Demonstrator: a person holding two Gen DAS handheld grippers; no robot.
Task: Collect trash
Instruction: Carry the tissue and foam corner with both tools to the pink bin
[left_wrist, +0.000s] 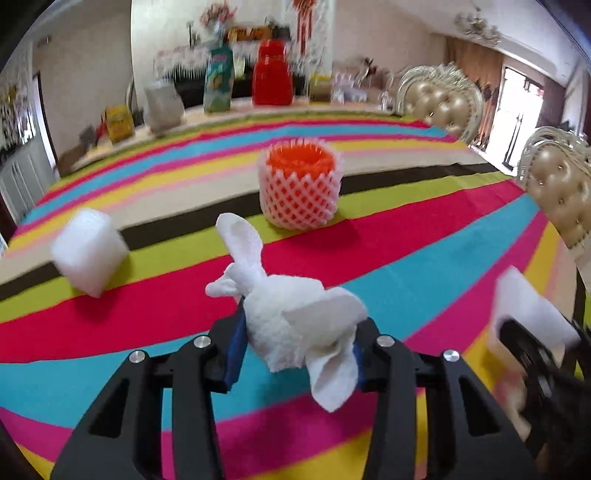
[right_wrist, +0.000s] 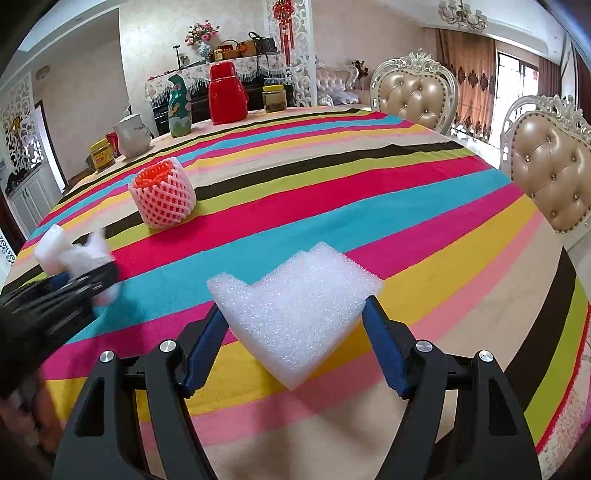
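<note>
Striped tablecloth (right_wrist: 332, 192) in bright bands covers a round dining table, with two tufted chairs (right_wrist: 417, 96) at its right edge. Containers, left to right along the far rim: yellow-labelled jar (right_wrist: 101, 153), white ceramic jug (right_wrist: 132, 134), green painted vase (right_wrist: 179, 107), red thermos (right_wrist: 226, 92), and a clear jar (right_wrist: 274, 98) with dark contents; contents of the others cannot be told. Nearer, an orange cup-like basket (left_wrist: 300, 162) stands upright inside a pink-white foam net sleeve (left_wrist: 299, 201); nothing visible inside it. Left of it, a white foam block (left_wrist: 88, 251) lies on the cloth, blurred, apart from both tools. Left gripper (left_wrist: 297, 345) is clamped narrow on a crumpled white paper towel (left_wrist: 291, 314), the blue pads pressing both sides, loose corners sticking up and hanging down. Right gripper (right_wrist: 291, 321) stands wide, clamped on an angular slab of white coarse-celled foam (right_wrist: 295, 306), both pads touching its edges. Nothing stands between either tool and the basket.
</note>
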